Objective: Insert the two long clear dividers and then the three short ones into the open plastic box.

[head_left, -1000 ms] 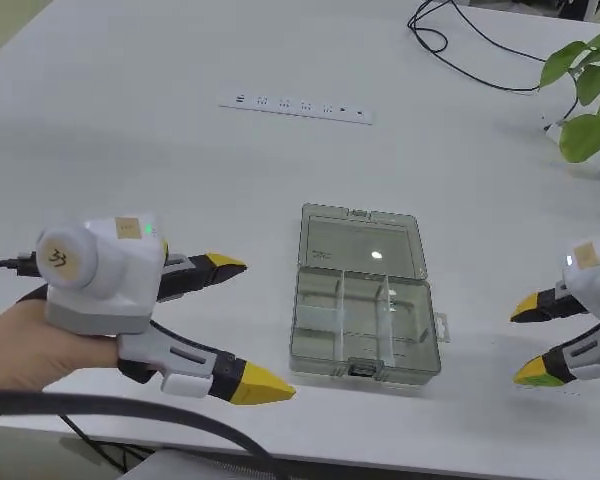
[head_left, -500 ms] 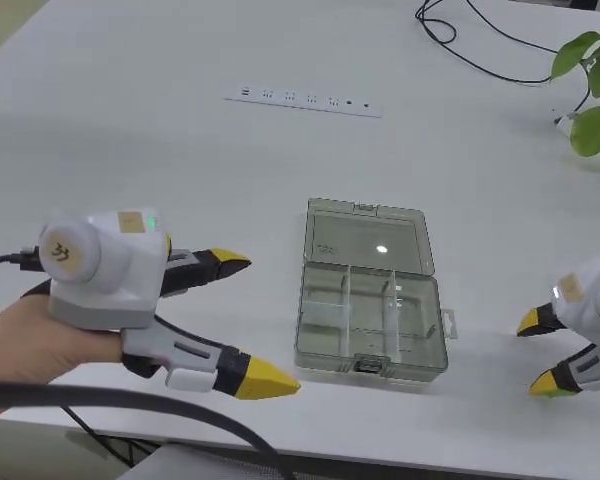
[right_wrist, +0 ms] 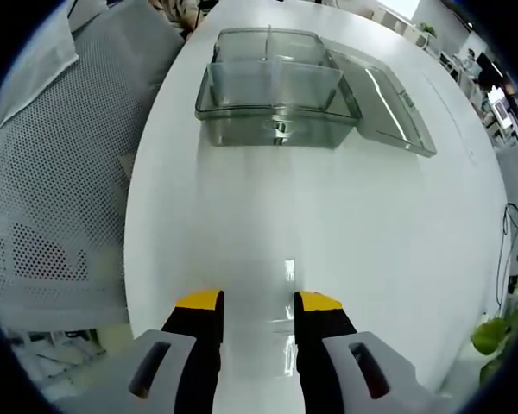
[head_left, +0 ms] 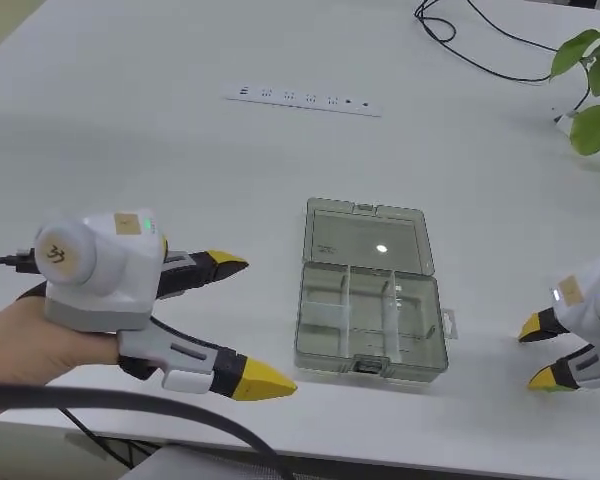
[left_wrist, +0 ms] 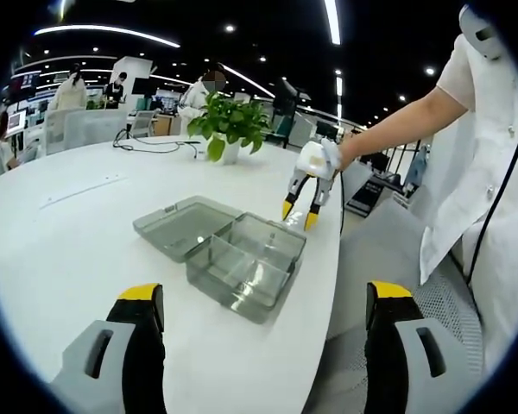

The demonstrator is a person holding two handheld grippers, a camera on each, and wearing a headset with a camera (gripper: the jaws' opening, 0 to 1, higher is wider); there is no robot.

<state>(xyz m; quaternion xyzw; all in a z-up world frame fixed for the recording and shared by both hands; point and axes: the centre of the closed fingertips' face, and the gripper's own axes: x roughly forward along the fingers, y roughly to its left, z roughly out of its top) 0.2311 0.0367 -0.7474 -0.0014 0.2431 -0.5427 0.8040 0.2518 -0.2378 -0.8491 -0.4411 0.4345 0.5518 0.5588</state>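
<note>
The open smoky plastic box lies near the table's front edge with its lid flat behind it. Clear dividers stand inside and split it into several compartments. My left gripper hovers left of the box with its jaws wide open and nothing between them. The left gripper view looks past its gripper at the box. My right gripper is low over the table right of the box, open with a narrow gap. The right gripper view faces the box across bare table, where a faint clear glint lies.
A white power strip lies at the back. Black cable loops at the far right beside a green plant. The table's front edge runs just below the box. A person in white stands at the table's side.
My right gripper has drawn back to the right, away from the box, with its jaws a little closer together. The left gripper has barely moved.
</note>
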